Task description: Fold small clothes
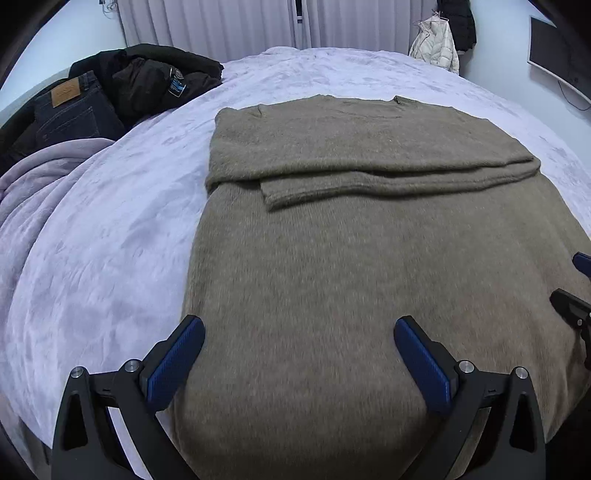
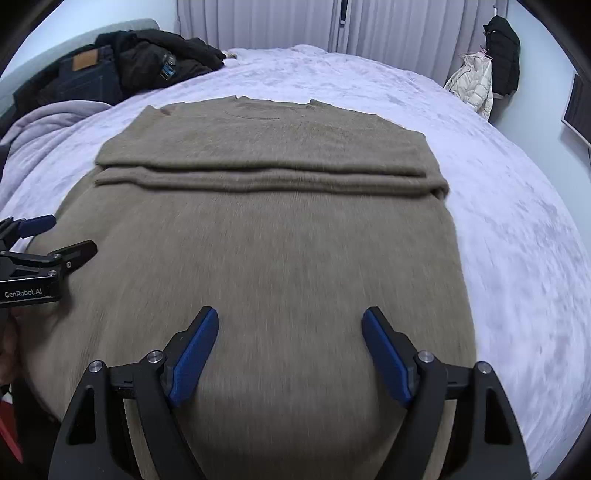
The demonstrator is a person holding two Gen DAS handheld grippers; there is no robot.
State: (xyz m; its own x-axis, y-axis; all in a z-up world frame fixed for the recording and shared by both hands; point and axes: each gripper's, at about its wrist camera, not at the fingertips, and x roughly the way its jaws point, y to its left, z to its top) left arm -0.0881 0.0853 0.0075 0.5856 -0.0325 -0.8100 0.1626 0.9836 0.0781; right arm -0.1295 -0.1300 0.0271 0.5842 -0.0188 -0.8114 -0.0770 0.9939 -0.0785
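Observation:
A brown-olive knit sweater (image 1: 351,258) lies flat on the bed, collar at the far end, both sleeves folded across its chest in a band (image 1: 388,184). It also shows in the right wrist view (image 2: 258,258). My left gripper (image 1: 299,325) is open and empty, hovering over the sweater's near left part by its hem. My right gripper (image 2: 290,317) is open and empty over the near right part. The left gripper shows at the left edge of the right wrist view (image 2: 55,236), the right gripper at the right edge of the left wrist view (image 1: 576,284).
The bed has a lilac cover (image 1: 110,240). A pile of dark jeans and black jackets (image 1: 110,88) lies at its far left corner. Curtains (image 1: 240,22) hang behind. Coats (image 2: 487,77) hang at the far right, beside a monitor (image 1: 557,55).

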